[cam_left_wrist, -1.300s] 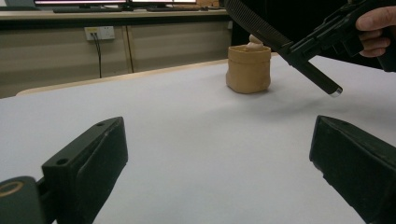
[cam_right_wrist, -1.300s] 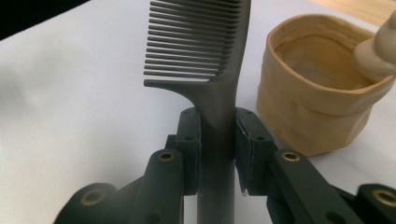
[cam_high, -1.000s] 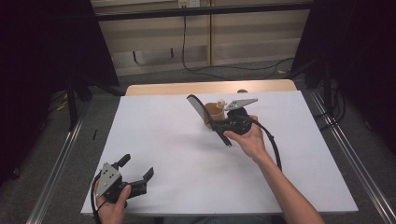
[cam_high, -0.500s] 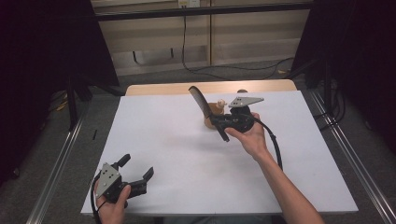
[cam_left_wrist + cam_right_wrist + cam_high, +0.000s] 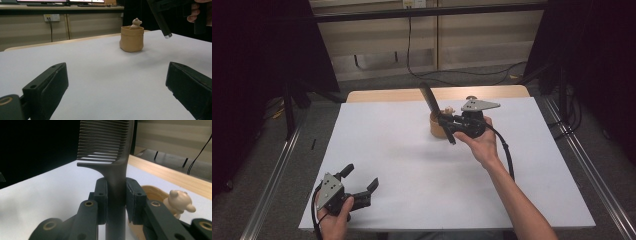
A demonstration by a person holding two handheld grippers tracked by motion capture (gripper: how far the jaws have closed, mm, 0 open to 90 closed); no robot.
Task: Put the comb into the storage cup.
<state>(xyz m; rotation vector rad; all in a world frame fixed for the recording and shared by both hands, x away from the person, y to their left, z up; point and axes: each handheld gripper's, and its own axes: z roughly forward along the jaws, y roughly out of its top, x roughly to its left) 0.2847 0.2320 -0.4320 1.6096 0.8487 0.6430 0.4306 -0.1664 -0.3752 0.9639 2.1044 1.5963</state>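
From above our side of the table (image 5: 412, 165) we look forward and down, the whole white top in frame and dark floor around it. Our left gripper view sits low, almost at table level, looking level across the surface between its own jaws at the tan pot (image 5: 131, 38) in the upper middle of the frame. Our right gripper view is very close, looking up along the comb (image 5: 110, 150). All three share the pot (image 5: 438, 126) (image 5: 150, 195) and the white tabletop.

one comb (image 5: 107, 150), one tan pot (image 5: 131, 39), one bear figure (image 5: 178, 200), two tongs
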